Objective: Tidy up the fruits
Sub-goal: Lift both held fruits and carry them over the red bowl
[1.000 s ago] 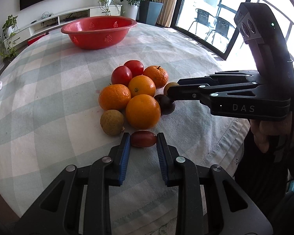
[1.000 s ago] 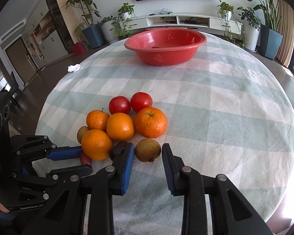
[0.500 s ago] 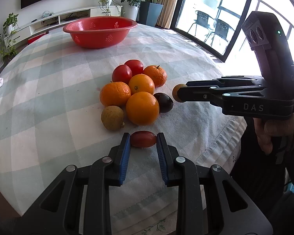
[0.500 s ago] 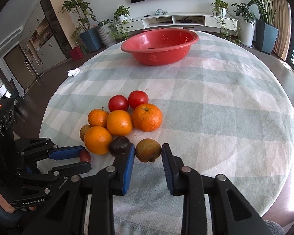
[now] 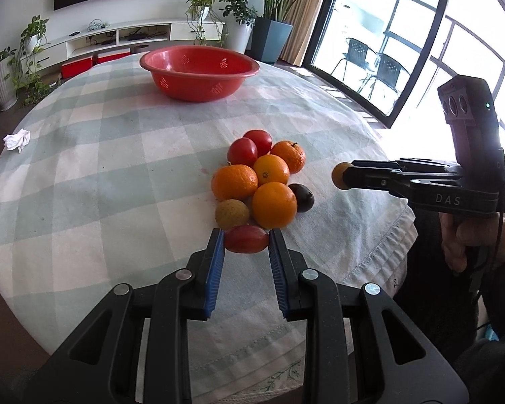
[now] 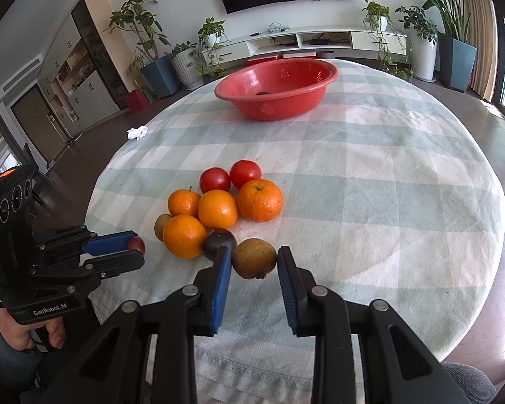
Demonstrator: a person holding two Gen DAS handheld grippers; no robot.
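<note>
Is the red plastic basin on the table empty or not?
Not empty: the red plastic basin holds one small dark thing, seen from the right wrist.

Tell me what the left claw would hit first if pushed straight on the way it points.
Probably the large orange just beyond the small red fruit gripped in the left claw; the brown fruit sits close beside that line, and depth is uncertain.

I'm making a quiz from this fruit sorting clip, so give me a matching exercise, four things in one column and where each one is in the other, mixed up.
Things:
1. small red oval fruit
2. brownish-green fruit
3. red basket
4. dark purple fruit

Places:
A. far side of the table
B. in the right gripper
C. on the cloth beside the oranges
D. in the left gripper

Pairs: 1-D, 2-B, 3-A, 4-C
</note>
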